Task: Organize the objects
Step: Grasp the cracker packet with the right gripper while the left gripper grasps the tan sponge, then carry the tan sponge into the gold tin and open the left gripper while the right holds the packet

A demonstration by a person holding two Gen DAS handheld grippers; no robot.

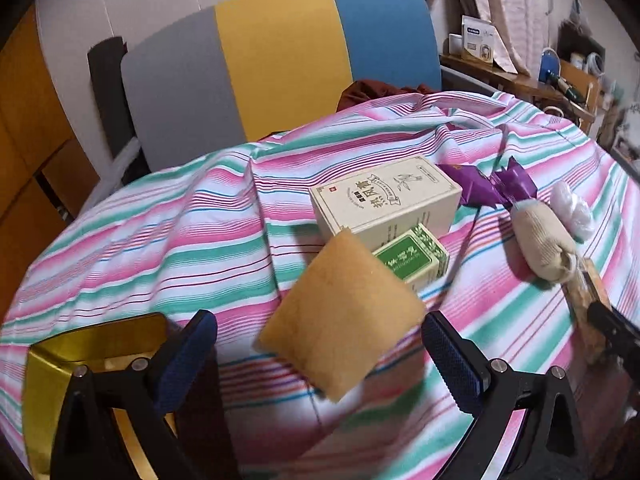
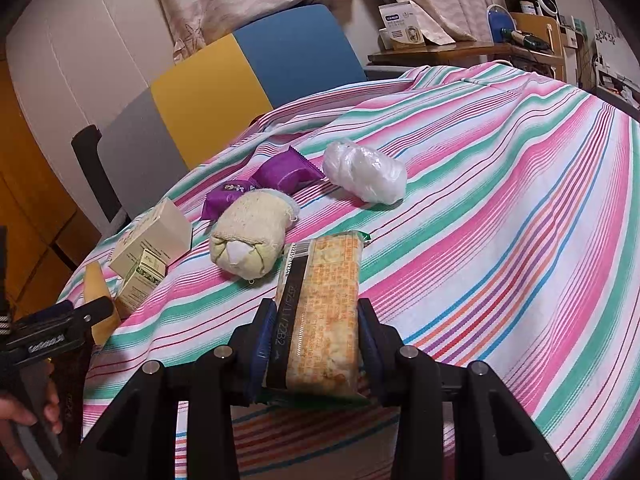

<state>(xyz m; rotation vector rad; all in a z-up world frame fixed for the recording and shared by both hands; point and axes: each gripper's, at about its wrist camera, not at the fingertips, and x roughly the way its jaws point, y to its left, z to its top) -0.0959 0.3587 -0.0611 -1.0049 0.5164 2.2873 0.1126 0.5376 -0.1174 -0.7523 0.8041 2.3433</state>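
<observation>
My left gripper is open; a yellow sponge sits tilted between its fingers, touching neither. The sponge leans near a small green box and a larger cream box. My right gripper is shut on an orange snack packet, held above the striped cloth. The packet also shows in the left wrist view. A rolled beige sock, two purple wrappers and a white plastic bundle lie on the cloth. The left gripper shows at the left of the right wrist view.
A grey, yellow and blue chair back stands behind the table. A gold box sits at the near left under my left gripper. A cluttered wooden shelf stands at the far right. A dark red cloth lies behind the table's edge.
</observation>
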